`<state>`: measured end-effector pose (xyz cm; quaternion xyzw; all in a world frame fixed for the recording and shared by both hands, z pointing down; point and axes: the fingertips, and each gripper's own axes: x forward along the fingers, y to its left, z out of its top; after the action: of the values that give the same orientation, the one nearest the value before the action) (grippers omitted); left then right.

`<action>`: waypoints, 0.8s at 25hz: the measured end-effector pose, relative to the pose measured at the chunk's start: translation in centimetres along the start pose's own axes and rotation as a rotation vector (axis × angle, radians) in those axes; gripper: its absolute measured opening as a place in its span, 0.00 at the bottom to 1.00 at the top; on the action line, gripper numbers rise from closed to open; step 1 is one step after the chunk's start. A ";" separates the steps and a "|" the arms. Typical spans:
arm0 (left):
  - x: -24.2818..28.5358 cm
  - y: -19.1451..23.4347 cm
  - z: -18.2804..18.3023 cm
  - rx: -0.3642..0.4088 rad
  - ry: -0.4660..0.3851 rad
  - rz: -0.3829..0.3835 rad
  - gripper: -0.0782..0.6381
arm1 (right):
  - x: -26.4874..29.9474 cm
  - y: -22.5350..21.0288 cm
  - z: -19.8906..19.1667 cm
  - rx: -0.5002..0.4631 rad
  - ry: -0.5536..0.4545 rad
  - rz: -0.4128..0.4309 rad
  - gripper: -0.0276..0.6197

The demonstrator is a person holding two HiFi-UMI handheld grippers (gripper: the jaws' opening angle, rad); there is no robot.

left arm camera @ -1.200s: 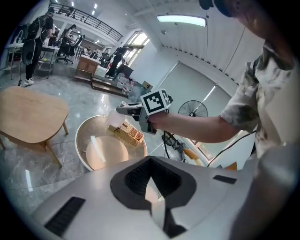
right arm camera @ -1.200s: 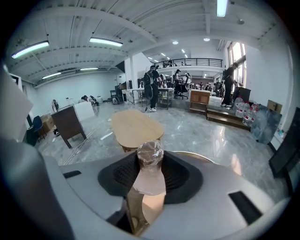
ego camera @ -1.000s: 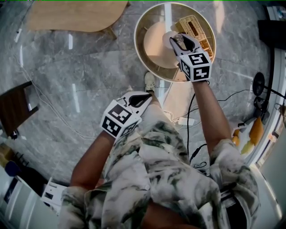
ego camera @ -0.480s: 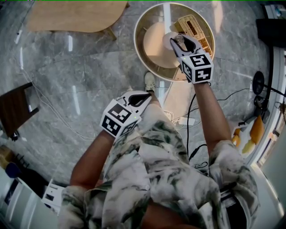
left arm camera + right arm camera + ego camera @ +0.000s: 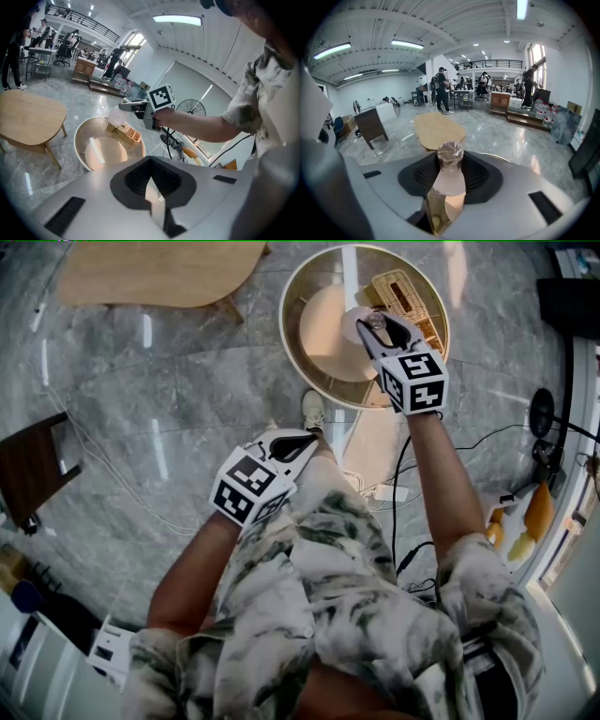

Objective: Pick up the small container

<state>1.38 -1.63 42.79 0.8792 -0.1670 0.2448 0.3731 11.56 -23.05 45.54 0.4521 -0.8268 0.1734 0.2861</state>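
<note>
The small container (image 5: 377,322) is a clear little jar with a rounded lid. My right gripper (image 5: 382,331) is shut on it and holds it in the air above a big round tub (image 5: 298,351). In the right gripper view the container (image 5: 450,157) stands up between the jaws of the right gripper (image 5: 449,176), lid pointing away. My left gripper (image 5: 296,445) hangs low by the person's body, shut with nothing in it. In the left gripper view its jaws meet at the left gripper (image 5: 151,190), and farther off the right gripper (image 5: 125,107) holds the container (image 5: 115,113).
A wicker basket (image 5: 405,296) lies inside the tub at its far side. A light wooden table (image 5: 150,273) stands at the upper left, a dark side table (image 5: 28,465) at the left. Cables (image 5: 405,474) and a fan base (image 5: 542,414) sit on the marble floor to the right.
</note>
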 end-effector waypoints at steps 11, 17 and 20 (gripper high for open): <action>0.3 0.0 0.4 -0.011 -0.007 0.008 0.14 | 0.2 -0.2 -0.1 -0.005 0.008 0.012 0.29; 0.3 0.3 0.3 -0.021 -0.011 0.014 0.14 | 0.5 -0.1 0.0 -0.007 0.010 0.018 0.29; 0.5 0.2 0.3 -0.023 -0.010 0.013 0.14 | 0.7 -0.1 -0.1 -0.011 0.013 0.023 0.29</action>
<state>1.75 -2.01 43.01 0.8748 -0.1776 0.2408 0.3809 11.36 -23.51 46.04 0.4399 -0.8310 0.1749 0.2921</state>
